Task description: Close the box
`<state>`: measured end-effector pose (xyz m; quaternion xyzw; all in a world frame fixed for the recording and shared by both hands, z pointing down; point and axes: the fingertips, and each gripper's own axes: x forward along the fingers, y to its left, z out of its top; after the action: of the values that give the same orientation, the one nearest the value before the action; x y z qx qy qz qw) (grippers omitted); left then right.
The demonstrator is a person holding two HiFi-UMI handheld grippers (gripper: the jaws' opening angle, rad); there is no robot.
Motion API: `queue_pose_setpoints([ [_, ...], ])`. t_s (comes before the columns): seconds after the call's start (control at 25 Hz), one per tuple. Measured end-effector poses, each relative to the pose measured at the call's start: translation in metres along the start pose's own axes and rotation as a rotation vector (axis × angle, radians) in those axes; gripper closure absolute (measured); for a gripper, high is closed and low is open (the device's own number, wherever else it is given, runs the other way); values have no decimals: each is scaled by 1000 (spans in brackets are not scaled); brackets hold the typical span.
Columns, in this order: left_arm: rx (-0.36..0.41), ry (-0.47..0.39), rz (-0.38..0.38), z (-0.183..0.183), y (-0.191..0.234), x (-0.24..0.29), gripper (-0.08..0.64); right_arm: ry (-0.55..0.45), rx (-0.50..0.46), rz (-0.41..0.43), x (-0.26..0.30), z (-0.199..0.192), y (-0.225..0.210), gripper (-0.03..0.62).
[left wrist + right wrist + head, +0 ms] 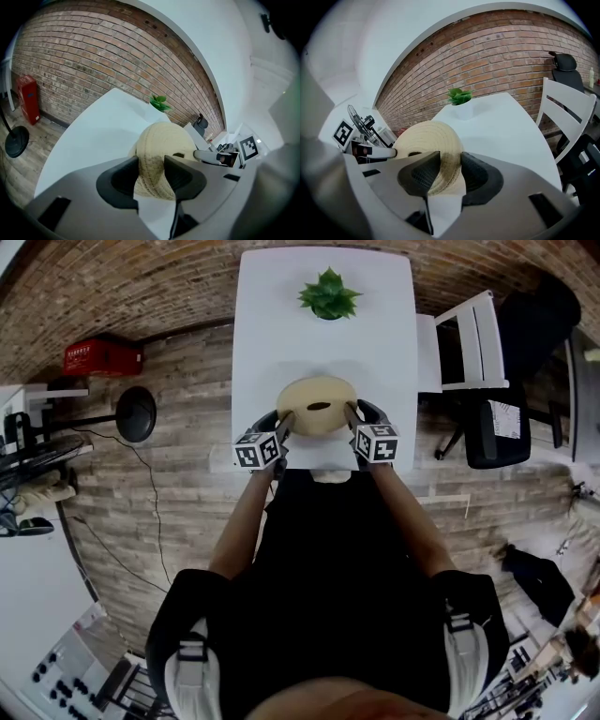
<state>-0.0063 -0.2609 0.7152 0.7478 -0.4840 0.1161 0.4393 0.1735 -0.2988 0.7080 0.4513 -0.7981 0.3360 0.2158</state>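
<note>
A round, pale woven box (317, 405) with a domed top and a dark hollow in its middle sits near the front edge of the white table (281, 334). My left gripper (284, 422) is shut on the box's left rim. In the left gripper view the woven edge (154, 140) fills the gap between the dark jaws of that gripper (151, 164). My right gripper (352, 416) is shut on the opposite rim, and the right gripper view shows the weave (429, 138) pinched in that gripper (449, 161). I cannot tell lid from base.
A small green plant (328, 294) in a white pot stands at the table's far end. A white chair (469, 343) and a black office chair (497, 427) are to the right. A red crate (101, 357) and a floor fan (136, 413) are on the left.
</note>
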Motion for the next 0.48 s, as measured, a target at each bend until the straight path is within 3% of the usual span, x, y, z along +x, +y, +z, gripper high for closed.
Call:
queue_pose_setpoints([
  [0.16,1,-11,23,1,3,-1,385,1,8,14,2,3,2,456],
  [0.4,-174,-64,98,8,26,-1,400,16,34,1,8,1,-1,460],
  [0.48,-173,-63,111,11,32,-2,390,17,31,1,8,1,-1,462],
])
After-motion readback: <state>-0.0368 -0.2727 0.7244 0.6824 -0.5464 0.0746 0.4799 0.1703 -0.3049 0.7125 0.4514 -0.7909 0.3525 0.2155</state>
